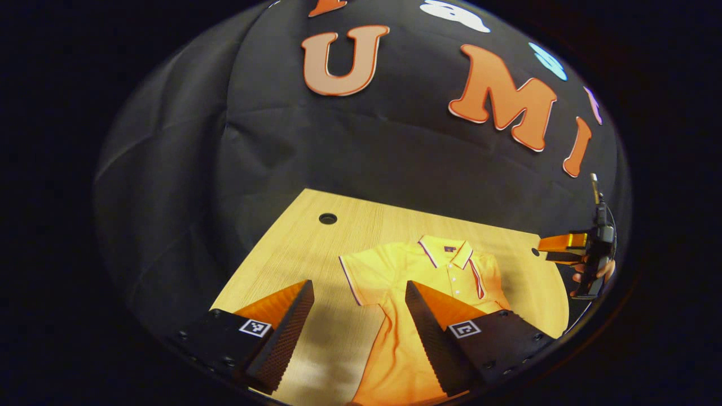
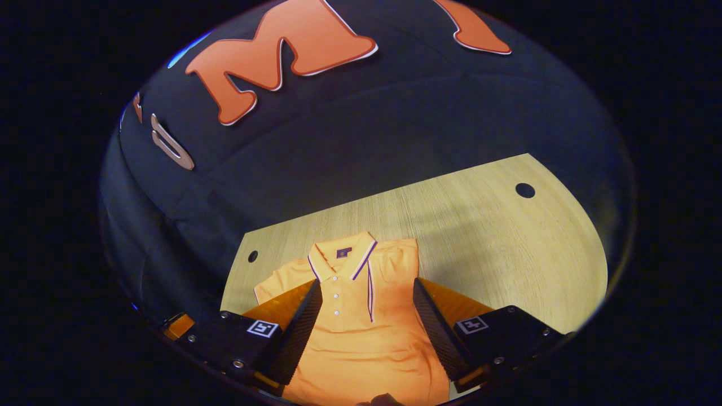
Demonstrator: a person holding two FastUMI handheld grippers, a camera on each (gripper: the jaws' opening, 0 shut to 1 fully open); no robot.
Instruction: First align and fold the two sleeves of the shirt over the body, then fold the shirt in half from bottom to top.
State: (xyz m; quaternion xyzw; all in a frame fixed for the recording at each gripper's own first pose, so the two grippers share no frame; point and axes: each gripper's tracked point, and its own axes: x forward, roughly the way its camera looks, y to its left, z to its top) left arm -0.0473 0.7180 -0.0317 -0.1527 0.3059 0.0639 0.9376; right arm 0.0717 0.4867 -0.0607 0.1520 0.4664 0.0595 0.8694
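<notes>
An orange polo shirt [image 1: 395, 270] lies flat on the wooden table [image 1: 316, 248], collar toward the wall. One short sleeve [image 1: 364, 276] is spread out to the side. The other sleeve [image 2: 395, 270] is folded over the body, its striped cuff [image 2: 370, 293] lying beside the buttons. My left gripper [image 1: 358, 287] hovers open above the spread sleeve and the shirt's side, holding nothing. My right gripper [image 2: 368, 285] stands open over the chest of the shirt [image 2: 361, 338], also holding nothing. The right gripper [image 1: 567, 248] also appears at the table's far right, held by a hand.
The table [image 2: 479, 237] has small round holes [image 1: 328, 218] [image 2: 524, 190] near its back corners. Black cloth walls close in behind and to the sides. Bare wood lies beside the shirt on both sides.
</notes>
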